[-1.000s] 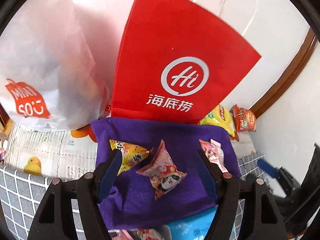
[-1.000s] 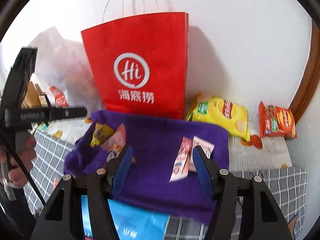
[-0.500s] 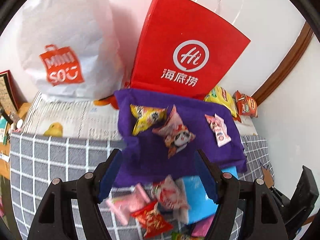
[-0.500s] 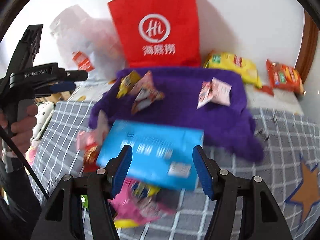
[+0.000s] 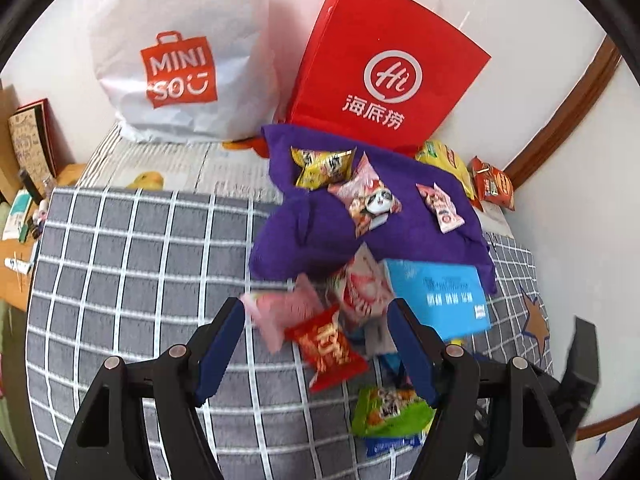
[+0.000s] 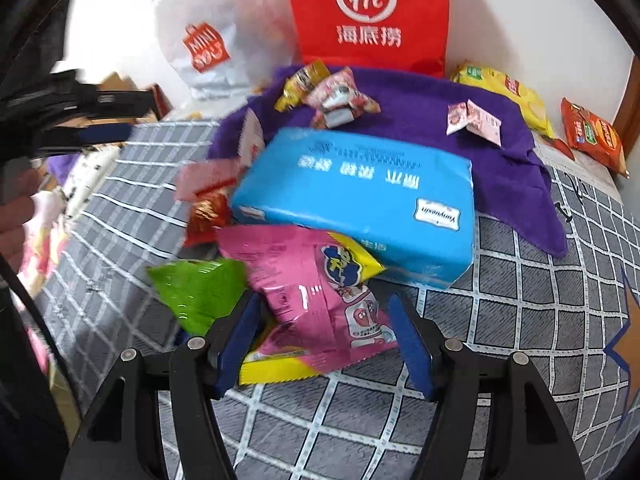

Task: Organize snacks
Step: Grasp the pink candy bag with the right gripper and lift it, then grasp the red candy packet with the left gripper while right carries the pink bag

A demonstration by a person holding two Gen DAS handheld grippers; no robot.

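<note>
Several snack packets lie piled on a grey checked cloth (image 5: 140, 264). My left gripper (image 5: 316, 312) is open above a red packet (image 5: 326, 346) and a pale pink one (image 5: 280, 312). My right gripper (image 6: 324, 308) is open, its fingers on either side of a pink-and-yellow packet (image 6: 316, 296), next to a green packet (image 6: 196, 292) and a blue tissue pack (image 6: 360, 200). A purple towel (image 5: 320, 224) behind holds a yellow packet (image 5: 322, 166), a panda packet (image 5: 370, 202) and a small pink packet (image 5: 440, 206).
A red paper bag (image 5: 384, 68) and a white MINISO bag (image 5: 180, 52) stand against the back wall. A yellow chip bag (image 6: 504, 92) and an orange one (image 6: 592, 134) lie at the right. A wooden frame edge (image 5: 568, 112) runs up the right.
Both grippers have pulled back and risen from the purple towel. The pile of packets and the blue pack on the checked cloth have come into view beneath them.
</note>
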